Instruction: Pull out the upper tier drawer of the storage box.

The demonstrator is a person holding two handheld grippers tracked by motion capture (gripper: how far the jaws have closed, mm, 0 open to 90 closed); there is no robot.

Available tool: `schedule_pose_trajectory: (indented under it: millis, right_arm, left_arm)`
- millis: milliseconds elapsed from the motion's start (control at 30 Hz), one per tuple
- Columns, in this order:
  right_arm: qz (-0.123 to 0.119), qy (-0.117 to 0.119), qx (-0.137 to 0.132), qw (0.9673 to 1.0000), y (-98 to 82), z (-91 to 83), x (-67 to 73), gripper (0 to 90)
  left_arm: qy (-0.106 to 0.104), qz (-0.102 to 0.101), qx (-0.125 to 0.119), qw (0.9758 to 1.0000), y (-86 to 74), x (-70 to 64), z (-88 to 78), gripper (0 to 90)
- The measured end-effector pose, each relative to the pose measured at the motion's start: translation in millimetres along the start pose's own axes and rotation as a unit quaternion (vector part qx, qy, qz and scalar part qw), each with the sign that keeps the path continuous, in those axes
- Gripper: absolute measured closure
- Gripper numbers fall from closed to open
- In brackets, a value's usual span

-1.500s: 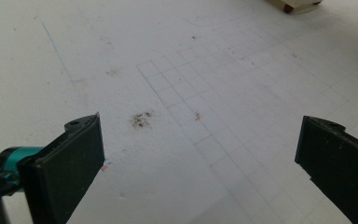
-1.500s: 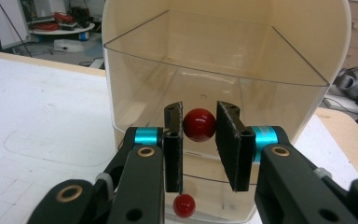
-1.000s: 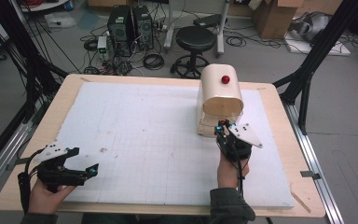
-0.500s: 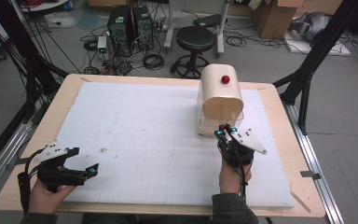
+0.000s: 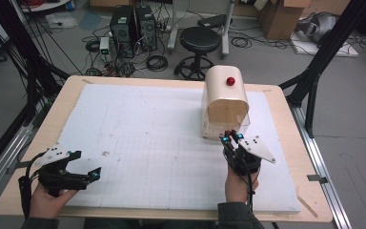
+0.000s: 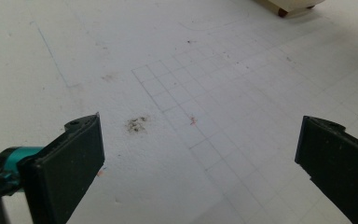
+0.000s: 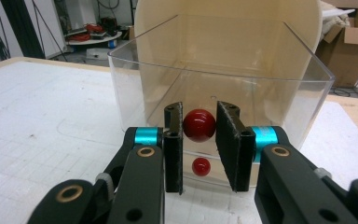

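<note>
Your right claw [image 7: 199, 126] is pinching the red knob [image 7: 199, 125] on the front of the clear drawer [image 7: 303, 88], which sits under the cream box [image 5: 225, 95] at the far right of the desk [image 5: 57, 107]. Your left claw [image 5: 83, 176] rests spread apart, holding nothing, over the white mat [image 5: 143, 129] near the left corner.

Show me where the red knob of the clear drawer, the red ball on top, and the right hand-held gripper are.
red knob [image 7: 199, 125], right gripper view, its front.
red ball [image 5: 230, 81], high view, its top.
right hand-held gripper [image 5: 232, 138], high view, between fingertips.
</note>
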State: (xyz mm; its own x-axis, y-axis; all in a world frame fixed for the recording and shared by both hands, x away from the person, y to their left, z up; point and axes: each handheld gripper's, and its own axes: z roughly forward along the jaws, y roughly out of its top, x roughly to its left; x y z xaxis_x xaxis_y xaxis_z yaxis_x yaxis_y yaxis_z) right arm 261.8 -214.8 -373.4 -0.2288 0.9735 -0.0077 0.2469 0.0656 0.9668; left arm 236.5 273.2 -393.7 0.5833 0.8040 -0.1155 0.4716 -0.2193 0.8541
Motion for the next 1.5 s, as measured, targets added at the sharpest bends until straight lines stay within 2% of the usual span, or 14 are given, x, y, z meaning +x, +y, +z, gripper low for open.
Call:
schedule_pose_trajectory:
  millis: [1500]
  right_arm:
    - [0.012, 0.012, -0.006, 0.9998, -6.6, -18.6, 0.9, 72.7]
  left_arm:
    - [-0.001, 0.007, 0.001, 1.0, 1.7, -2.9, 0.6, 1.7]
